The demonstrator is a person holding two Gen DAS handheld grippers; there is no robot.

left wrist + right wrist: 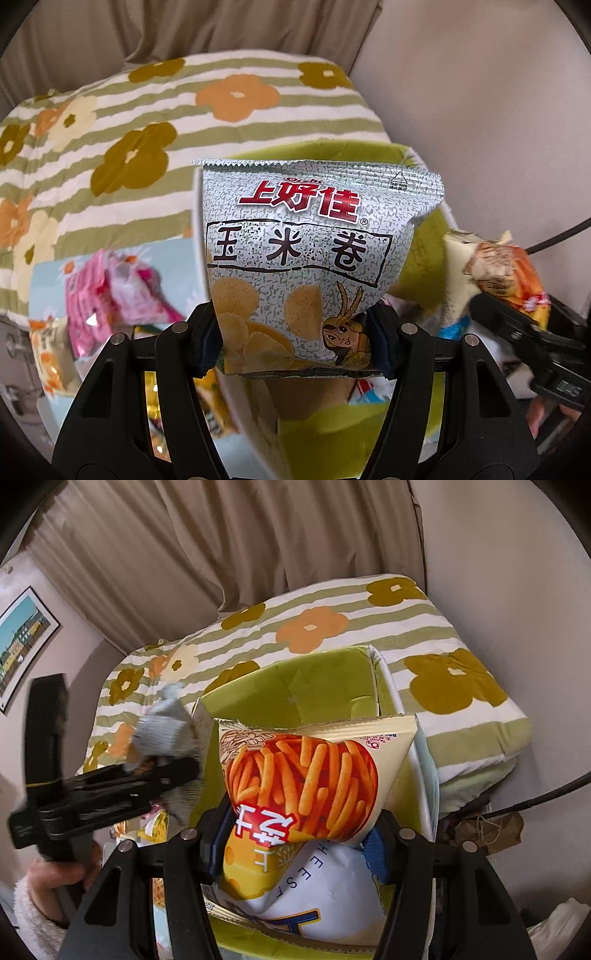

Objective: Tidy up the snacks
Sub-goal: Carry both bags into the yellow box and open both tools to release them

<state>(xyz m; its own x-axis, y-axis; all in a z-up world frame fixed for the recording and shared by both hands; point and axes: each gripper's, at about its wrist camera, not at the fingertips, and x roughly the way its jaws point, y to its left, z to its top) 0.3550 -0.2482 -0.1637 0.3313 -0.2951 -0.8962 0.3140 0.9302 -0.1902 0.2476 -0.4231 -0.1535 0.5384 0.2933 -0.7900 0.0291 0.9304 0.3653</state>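
Observation:
My left gripper (295, 339) is shut on the bottom of a grey speckled corn-roll snack bag (306, 251), held upright above a green-lined box (369, 155). My right gripper (295, 845) is shut on a cream bag with orange cheese sticks printed on it (314, 775), held upside down over the same green box (325, 679). A white and blue cheese bag (317, 893) lies in the box under it. Each gripper shows in the other's view: the right gripper (517, 325) at the right edge with its cream bag (495, 266), the left gripper (147, 775) at the left with its grey bag (166, 723).
A pale blue box (48, 280) at the left holds pink snack packets (110, 295) and an orange packet (48, 354). Both boxes sit on a bed with a green striped flowered cover (147, 147). Beige curtains (221, 554) hang behind. A hand in a fluffy white sleeve (44, 904) holds the left gripper.

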